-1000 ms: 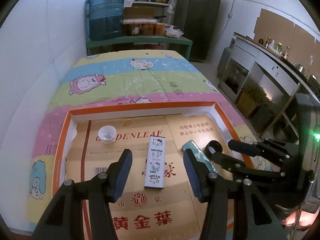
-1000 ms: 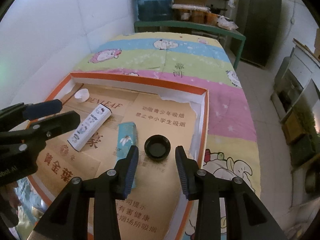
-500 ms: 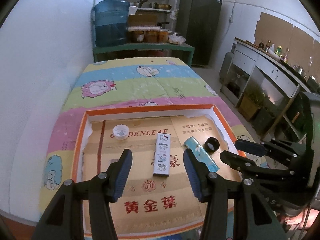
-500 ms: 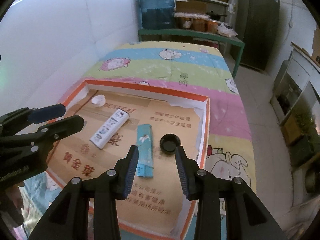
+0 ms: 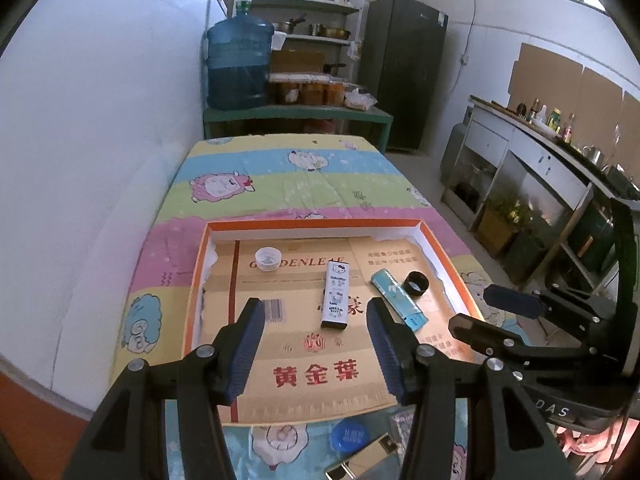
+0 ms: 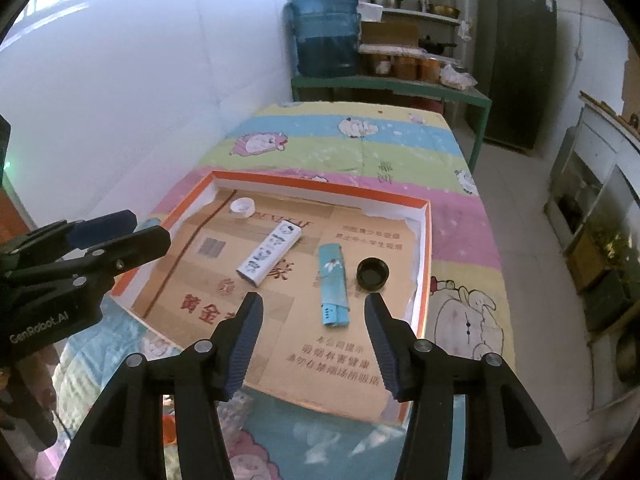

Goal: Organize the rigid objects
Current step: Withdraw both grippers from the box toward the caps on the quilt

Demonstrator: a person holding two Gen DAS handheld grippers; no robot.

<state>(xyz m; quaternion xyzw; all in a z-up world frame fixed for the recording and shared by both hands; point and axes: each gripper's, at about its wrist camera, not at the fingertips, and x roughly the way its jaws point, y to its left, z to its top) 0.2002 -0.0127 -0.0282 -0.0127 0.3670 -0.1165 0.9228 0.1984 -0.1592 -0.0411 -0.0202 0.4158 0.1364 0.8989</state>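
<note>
An orange-rimmed cardboard tray (image 5: 200, 264) (image 6: 425, 256) lies on the cartoon bedspread. In it rest a white cap (image 5: 267, 259) (image 6: 242, 207), a white Hello Kitty box (image 5: 336, 295) (image 6: 269, 251), a teal box (image 5: 397, 298) (image 6: 333, 285) and a black cap (image 5: 416, 283) (image 6: 373, 273). My left gripper (image 5: 316, 312) hangs open above the tray's near half, nothing between its fingers. My right gripper (image 6: 314, 312) is above the tray's near right part, its jaws opening and empty. Each gripper shows at the edge of the other's view.
Near the tray's front edge lie a blue lid (image 5: 350, 436) and a tan box (image 5: 366, 460). A white wall runs along the left. Beyond the bed stand a green table (image 5: 296, 114) with a water jug (image 5: 238, 66), shelves and a dark cabinet (image 5: 404, 68).
Both grippers have pulled back and up, so the tray looks smaller and farther. The right gripper's jaws have spread wider. The objects in the tray have stayed put.
</note>
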